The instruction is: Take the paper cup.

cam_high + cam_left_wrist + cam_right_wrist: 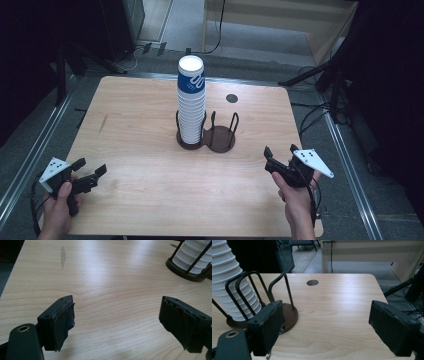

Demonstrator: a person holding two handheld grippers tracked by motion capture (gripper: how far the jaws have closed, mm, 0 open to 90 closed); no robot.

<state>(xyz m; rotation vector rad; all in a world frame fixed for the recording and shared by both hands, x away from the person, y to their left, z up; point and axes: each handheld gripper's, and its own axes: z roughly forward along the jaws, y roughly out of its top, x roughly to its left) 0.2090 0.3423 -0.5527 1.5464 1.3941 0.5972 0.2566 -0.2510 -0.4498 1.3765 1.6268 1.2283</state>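
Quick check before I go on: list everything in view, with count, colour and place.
cup stack: one, white with a blue top cup, upright in the holder's left bay, table centre.
holder: one, dark brown base with black wire posts, two bays; right bay empty.
table: one, light wood, with a round hole near the far edge.
left gripper: one, black, jaws open, near-left of table.
right gripper: one, black, jaws open, near-right of table.
hands: two, holding the grippers.
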